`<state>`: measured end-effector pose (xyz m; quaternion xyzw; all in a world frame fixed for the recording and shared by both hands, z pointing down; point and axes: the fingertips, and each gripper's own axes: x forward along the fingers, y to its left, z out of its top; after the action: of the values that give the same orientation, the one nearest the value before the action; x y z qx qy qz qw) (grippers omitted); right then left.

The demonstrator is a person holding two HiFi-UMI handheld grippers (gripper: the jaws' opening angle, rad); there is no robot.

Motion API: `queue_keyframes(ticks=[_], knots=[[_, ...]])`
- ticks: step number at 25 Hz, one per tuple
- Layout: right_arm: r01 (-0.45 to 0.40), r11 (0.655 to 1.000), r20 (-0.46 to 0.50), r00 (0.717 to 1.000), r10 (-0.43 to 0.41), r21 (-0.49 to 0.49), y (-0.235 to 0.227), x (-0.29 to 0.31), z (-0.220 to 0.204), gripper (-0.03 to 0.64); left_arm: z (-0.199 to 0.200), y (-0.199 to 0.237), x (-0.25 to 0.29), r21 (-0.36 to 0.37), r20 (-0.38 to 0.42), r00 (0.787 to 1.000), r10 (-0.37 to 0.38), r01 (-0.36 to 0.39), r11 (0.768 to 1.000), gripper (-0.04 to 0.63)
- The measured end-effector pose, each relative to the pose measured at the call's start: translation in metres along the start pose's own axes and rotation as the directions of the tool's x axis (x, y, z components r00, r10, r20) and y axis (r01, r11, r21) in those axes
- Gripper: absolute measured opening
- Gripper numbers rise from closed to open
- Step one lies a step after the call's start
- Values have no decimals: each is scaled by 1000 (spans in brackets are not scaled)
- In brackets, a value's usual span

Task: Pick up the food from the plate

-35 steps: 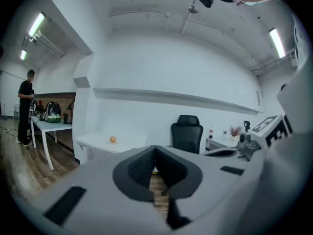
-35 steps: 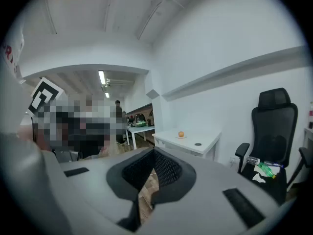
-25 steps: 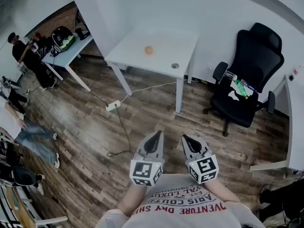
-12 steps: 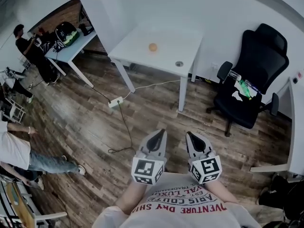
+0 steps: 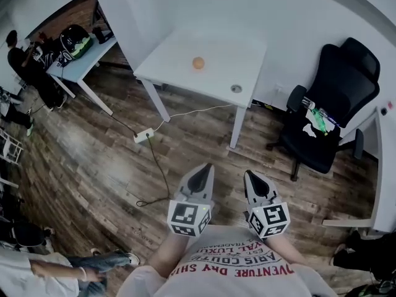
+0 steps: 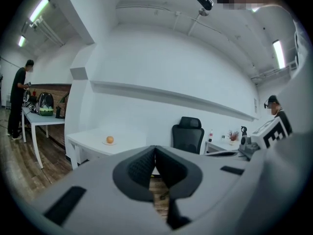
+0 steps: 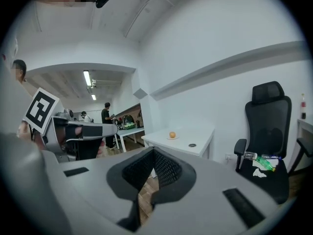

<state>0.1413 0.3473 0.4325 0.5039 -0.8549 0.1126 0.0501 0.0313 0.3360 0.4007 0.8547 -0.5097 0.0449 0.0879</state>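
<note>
The grey left gripper (image 5: 203, 168) and grey right gripper (image 5: 250, 176) are empty, jaws pressed together. Well ahead of both, the round orange food (image 5: 198, 62) sits on a flat white plate (image 6: 104, 143) — arriving unopened could knock it rolling.

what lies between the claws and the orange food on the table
Head view: wood floor crossed by a white cable from the power strip at left, then the white table's near edge before the orange food.
</note>
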Motion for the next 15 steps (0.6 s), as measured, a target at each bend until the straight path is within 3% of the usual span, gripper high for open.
queue_keyframes(ticks=[10, 15], knots=[[44, 999, -42, 998, -44, -1, 27, 148, 27, 11, 24, 143, 65, -30, -38, 998, -41, 40, 999, 6], [43, 999, -57, 997, -43, -5, 46, 220, 38, 11, 37, 220, 88, -21, -38, 999, -26, 26, 999, 6]])
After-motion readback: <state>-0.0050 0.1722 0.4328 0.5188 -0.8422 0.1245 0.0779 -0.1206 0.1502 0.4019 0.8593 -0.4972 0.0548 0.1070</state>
